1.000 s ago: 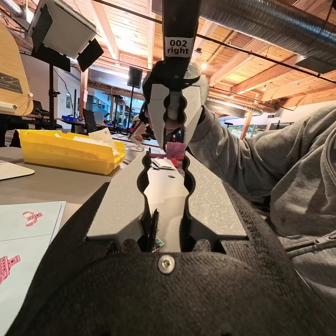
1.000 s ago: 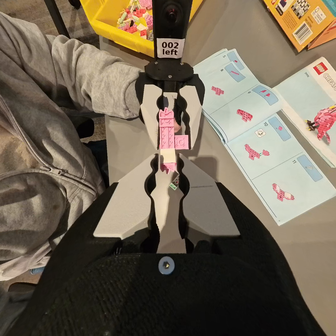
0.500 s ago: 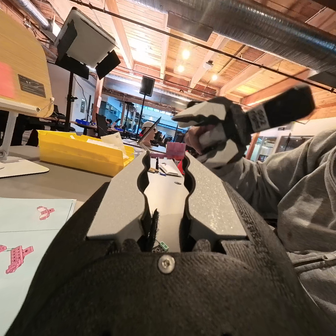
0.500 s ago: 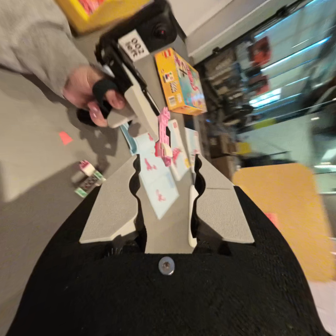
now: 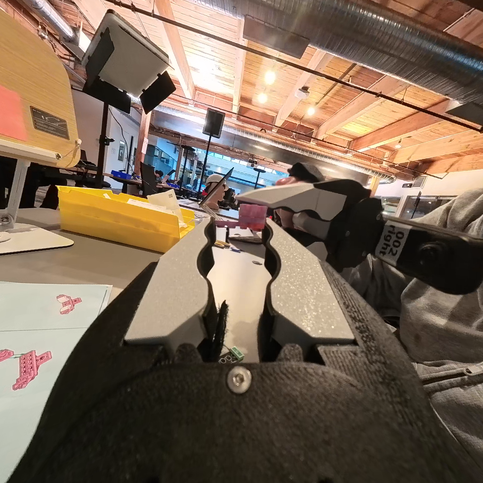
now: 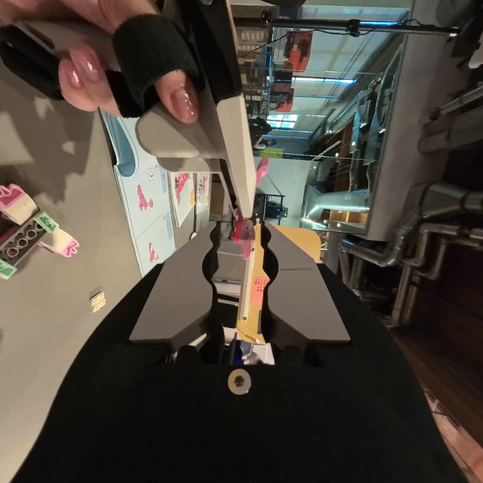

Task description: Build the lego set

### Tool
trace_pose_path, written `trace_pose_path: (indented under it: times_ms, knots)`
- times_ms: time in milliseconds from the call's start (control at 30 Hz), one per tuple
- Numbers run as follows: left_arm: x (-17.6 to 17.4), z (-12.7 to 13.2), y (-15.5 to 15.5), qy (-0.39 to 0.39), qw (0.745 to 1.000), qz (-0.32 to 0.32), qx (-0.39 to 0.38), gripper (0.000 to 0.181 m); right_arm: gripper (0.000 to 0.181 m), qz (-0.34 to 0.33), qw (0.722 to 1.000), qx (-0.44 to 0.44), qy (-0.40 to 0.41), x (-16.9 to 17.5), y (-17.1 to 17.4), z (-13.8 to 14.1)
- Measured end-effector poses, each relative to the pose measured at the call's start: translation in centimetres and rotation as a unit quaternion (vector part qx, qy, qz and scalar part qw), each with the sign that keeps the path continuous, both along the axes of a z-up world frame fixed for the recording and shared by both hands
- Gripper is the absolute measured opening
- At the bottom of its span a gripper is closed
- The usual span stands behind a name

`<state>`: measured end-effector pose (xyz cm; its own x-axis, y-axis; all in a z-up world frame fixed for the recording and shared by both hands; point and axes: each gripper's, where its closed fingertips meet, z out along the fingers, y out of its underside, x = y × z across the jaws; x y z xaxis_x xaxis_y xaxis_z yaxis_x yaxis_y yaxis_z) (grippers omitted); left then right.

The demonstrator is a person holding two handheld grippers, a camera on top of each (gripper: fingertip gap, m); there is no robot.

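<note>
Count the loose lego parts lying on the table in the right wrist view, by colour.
Green bricks: 2
Pink-and-cream pieces: 2
Black beam with holes: 1
Pale yellow brick: 1
Total: 6

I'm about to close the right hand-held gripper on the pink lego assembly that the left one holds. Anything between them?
Nothing visible does. The pink lego assembly sits between the open fingertips of the right hand-held gripper. Only the left hand-held gripper, which grips it, is close by.
</note>
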<state>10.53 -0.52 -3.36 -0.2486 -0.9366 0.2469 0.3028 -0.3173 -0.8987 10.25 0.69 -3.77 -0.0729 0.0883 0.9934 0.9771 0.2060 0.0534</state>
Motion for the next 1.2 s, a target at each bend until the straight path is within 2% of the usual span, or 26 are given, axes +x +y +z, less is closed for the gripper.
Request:
trace_pose_path:
  times_ms: [233,433,767,1200]
  knots:
    - [-0.05,0.04,0.03,-0.001,1.000,0.001,0.001,0.035,0.016,-0.012,1.000,0.018,-0.013,0.35,0.41,0.10]
    - [-0.02,0.01,0.10,-0.001,1.000,0.002,-0.002,0.034,0.015,-0.010,1.000,0.019,-0.010,0.35,0.43,0.03]
    - [0.24,-0.19,0.09,0.006,1.000,0.022,0.018,0.034,0.016,-0.008,0.999,-0.044,0.025,0.66,0.55,-0.49]
    - [0.25,-0.15,0.21,0.004,1.000,0.023,0.008,0.034,0.015,-0.005,1.000,-0.026,0.010,0.68,0.41,-0.42]
